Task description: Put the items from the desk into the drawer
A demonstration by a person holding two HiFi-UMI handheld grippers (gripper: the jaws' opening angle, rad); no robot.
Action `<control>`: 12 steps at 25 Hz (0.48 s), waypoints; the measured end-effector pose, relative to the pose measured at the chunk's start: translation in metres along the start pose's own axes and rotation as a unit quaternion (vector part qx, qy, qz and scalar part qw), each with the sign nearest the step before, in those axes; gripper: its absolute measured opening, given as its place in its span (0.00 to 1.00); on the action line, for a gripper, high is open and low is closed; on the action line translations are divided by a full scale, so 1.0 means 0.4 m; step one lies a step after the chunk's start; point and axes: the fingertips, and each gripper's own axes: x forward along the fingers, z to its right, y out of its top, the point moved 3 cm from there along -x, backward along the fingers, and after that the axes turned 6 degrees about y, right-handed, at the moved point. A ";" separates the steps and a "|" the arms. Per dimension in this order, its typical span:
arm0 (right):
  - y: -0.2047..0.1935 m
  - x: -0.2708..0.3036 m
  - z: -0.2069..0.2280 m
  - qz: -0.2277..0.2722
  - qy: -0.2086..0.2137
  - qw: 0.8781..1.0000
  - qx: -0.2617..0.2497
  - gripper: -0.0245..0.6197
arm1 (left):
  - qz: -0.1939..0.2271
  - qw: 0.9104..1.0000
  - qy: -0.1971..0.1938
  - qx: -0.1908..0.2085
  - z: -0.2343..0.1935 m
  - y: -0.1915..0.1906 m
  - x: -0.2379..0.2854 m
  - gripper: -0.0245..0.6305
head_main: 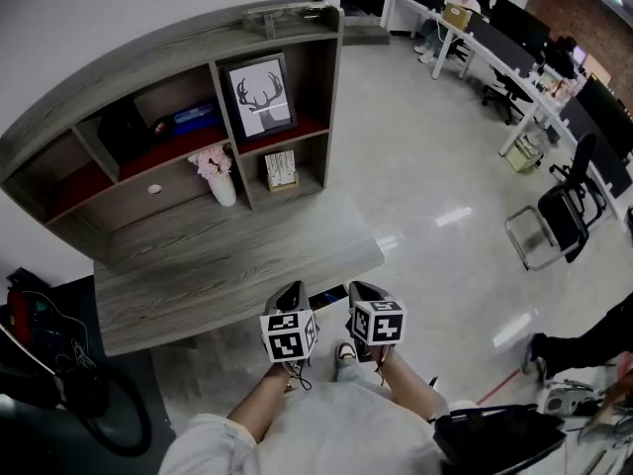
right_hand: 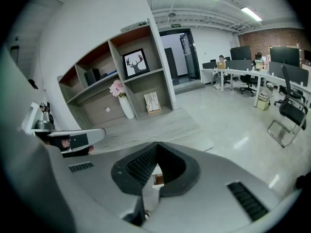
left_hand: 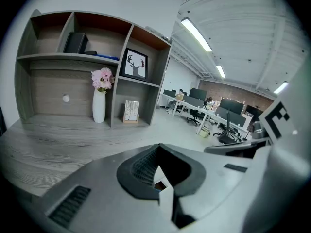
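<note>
While both devices sit side by side at the near edge of the worktop [head_main: 198,265], neither holds anything. The left hand-held gripper [head_main: 289,300] is clenched, jaws together and empty; the right hand-held gripper [head_main: 364,297] is the same. The items stand well apart from them, at the back. A white vase [head_main: 223,184] of pink flowers stands on the worktop just beside the shut drawer [head_main: 154,188]. A small card stand [head_main: 281,169] occupies the lower compartment. A framed antler picture [head_main: 259,95] occupies the compartment above.
</note>
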 end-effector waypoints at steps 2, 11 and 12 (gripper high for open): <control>0.000 0.001 0.005 0.000 -0.001 1.000 0.001 0.04 | -0.001 1.000 0.000 0.001 0.000 0.001 0.005 0.04; 0.000 0.000 0.032 -0.001 -0.013 1.000 0.004 0.04 | -0.004 1.000 -0.004 0.003 0.010 0.007 0.027 0.04; -0.001 -0.001 0.036 -0.001 -0.014 1.000 0.005 0.04 | -0.005 1.000 -0.004 0.004 0.013 0.005 0.029 0.04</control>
